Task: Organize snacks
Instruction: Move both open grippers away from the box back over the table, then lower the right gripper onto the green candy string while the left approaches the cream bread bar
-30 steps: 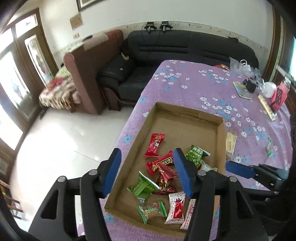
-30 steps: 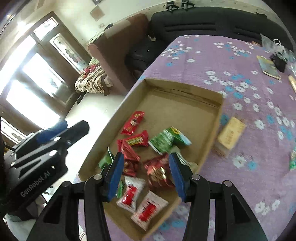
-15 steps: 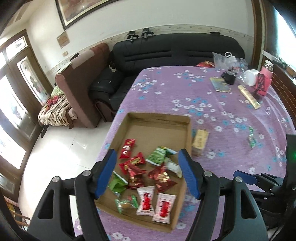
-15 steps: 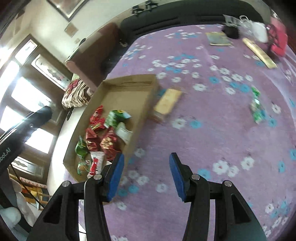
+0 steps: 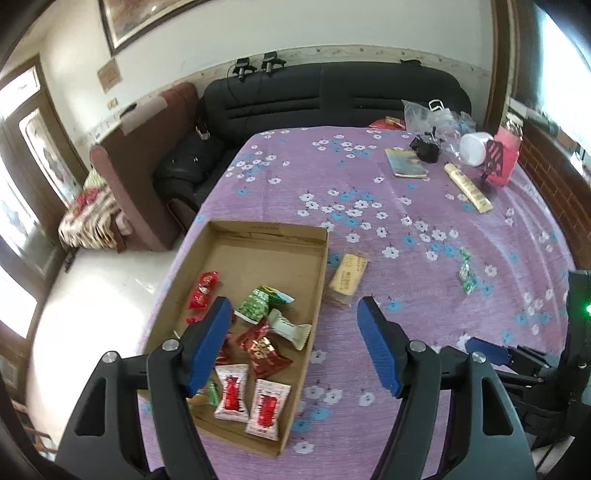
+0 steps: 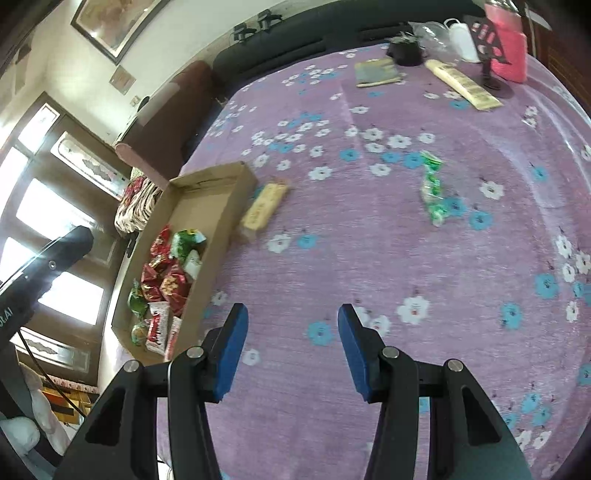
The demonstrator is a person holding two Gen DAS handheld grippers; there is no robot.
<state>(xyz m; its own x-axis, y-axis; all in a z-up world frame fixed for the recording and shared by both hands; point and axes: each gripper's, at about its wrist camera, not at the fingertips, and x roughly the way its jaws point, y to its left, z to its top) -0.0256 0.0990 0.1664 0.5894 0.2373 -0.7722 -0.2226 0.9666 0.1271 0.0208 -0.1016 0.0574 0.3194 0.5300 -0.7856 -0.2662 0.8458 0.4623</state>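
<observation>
Black sofa [image 5: 332, 99] behind desk [image 5: 406, 325]. Brown armchair [image 5: 140, 166] left of sofa. Framed picture [image 5: 147, 18] on wall above it.

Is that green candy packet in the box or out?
Out: the green candy packet lies alone on the purple tablecloth, away from the cardboard box.

Your left gripper's blue left finger [image 5: 207, 343] covers part of the red and green wrapped snacks in the shallow brown cardboard tray [image 5: 317, 280] beneath it. Ahead of your right gripper [image 6: 288, 343], the small green twist-wrapped candy [image 6: 433, 192] and the yellow flat packet [image 6: 264, 208] are motion-blurred, their print unreadable.
</observation>
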